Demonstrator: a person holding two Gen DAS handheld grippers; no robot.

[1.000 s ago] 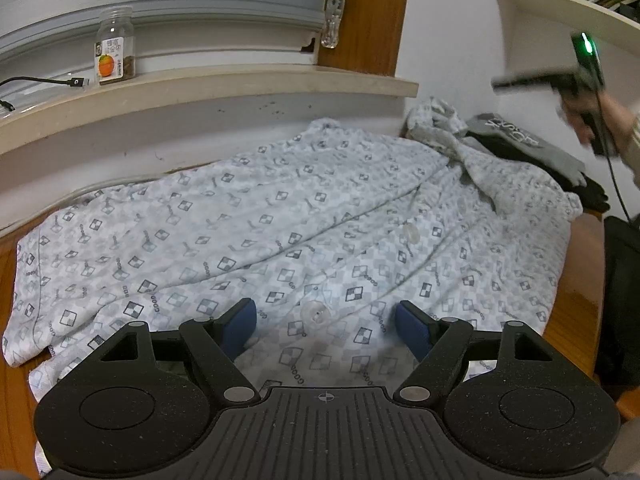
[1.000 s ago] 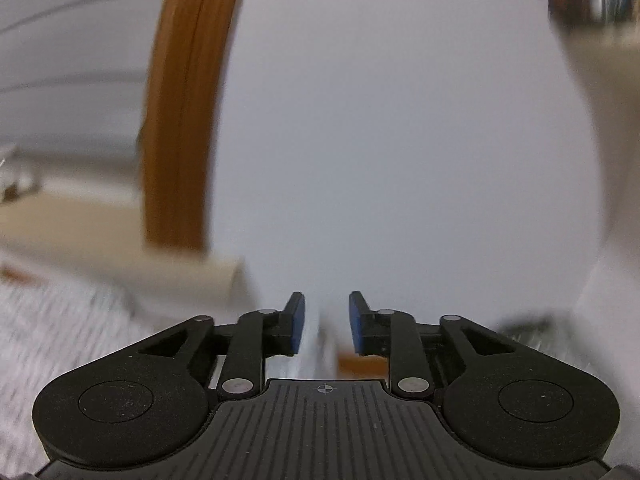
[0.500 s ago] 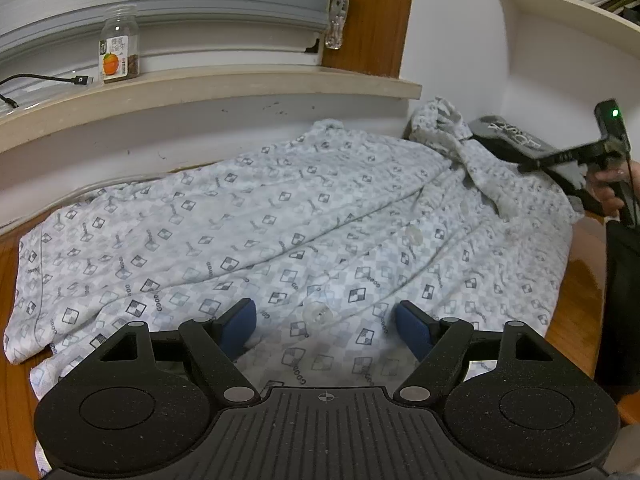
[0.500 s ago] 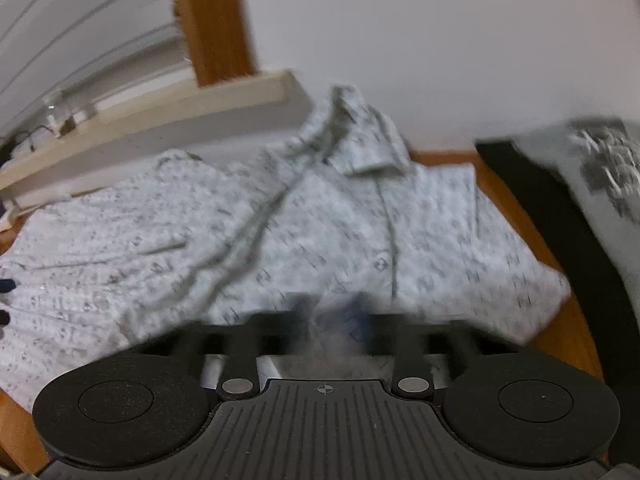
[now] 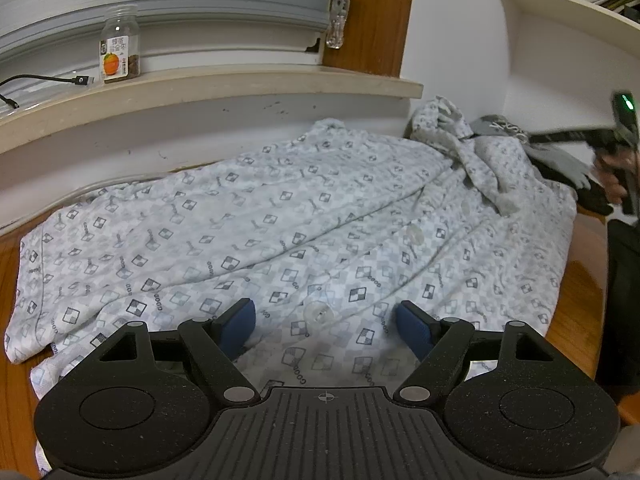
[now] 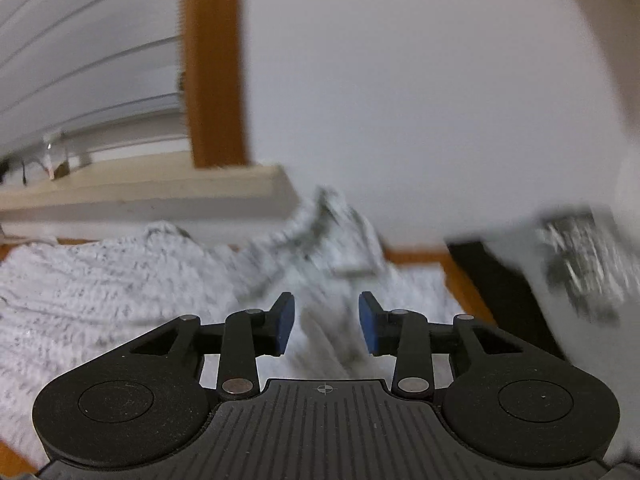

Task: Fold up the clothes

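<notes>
Shirt (image 5: 304, 216): white with a grey check print, buttoned, spread flat over the wooden table (image 5: 576, 320); its long axis runs from the near left corner to the far right, collar (image 5: 452, 132) at the far right end against the wall, hem toward the near left
Left gripper (image 5: 326, 322): jaws spread wide above the shirt's button placket; nothing between the blue pads (image 5: 240, 326)
Right gripper (image 6: 326, 326): jaws opening, part-way apart; view blurred; it points toward the collar region; pads clear of cloth, nothing gripped
Sill (image 5: 208, 84): behind the shirt; a jar (image 5: 119, 54) and a cable (image 5: 44, 79) on it
Dark garments (image 5: 560, 160): piled just beyond the collar, at the right
</notes>
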